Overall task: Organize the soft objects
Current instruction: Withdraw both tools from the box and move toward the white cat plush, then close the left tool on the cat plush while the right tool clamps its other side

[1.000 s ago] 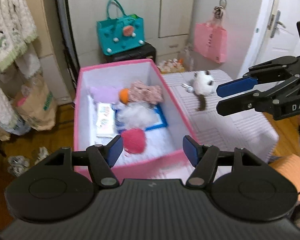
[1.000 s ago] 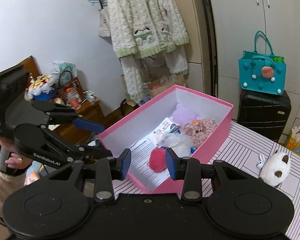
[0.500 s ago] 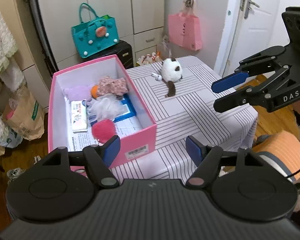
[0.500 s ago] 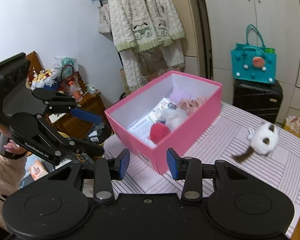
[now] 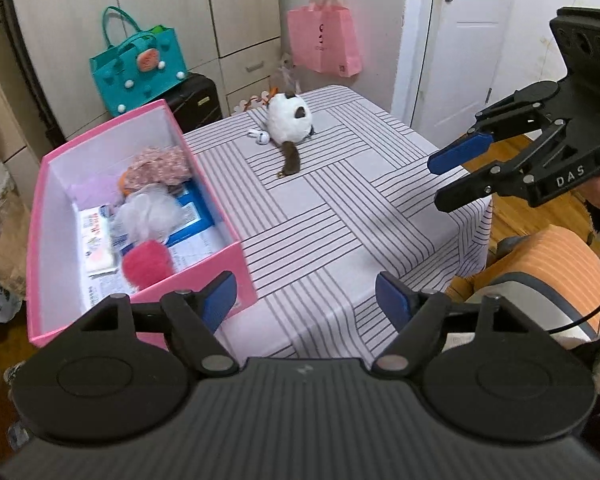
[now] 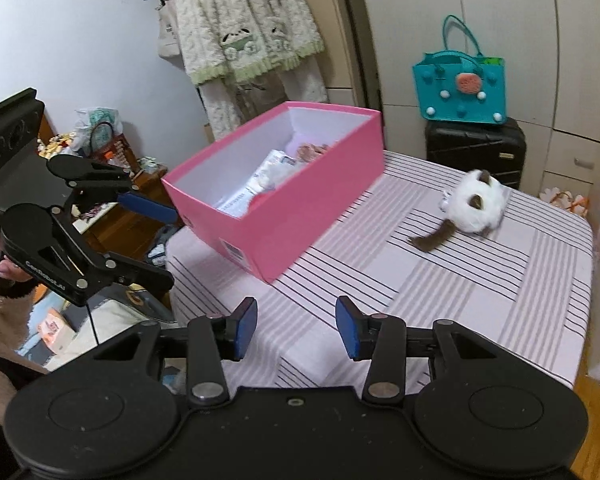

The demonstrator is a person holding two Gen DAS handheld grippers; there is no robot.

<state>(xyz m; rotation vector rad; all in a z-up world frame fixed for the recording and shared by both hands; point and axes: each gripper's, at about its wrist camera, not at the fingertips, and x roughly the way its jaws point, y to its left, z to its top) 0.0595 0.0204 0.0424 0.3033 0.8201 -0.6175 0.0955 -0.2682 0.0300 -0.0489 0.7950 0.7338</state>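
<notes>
A white plush cat (image 5: 289, 119) with a brown tail (image 5: 290, 159) is seen lying on the striped cloth of the bench (image 5: 340, 216), well apart from the pink box (image 5: 236, 264) that stands on the bench's other side. In the left wrist view the toy's long axis runs from the round white body at the far end to the tail, which is stretched toward the camera; in the right wrist view the tail (image 6: 434, 239) is pointed toward the lower left, roughly toward the box (image 6: 300, 216). A small white item (image 5: 260, 136) lies just beside the body.

Inside the box a red pompom (image 5: 148, 263), a white mesh puff (image 5: 148, 216), a floral fabric piece (image 5: 158, 166) and printed packets (image 5: 96, 240) are gathered.

The left tool (image 5: 306, 300) is held above the bench's near edge with its jaws opening; nothing is between them. The right tool (image 6: 296, 326) is likewise held over the cloth, jaws opening, with nothing gripped or touched.
</notes>
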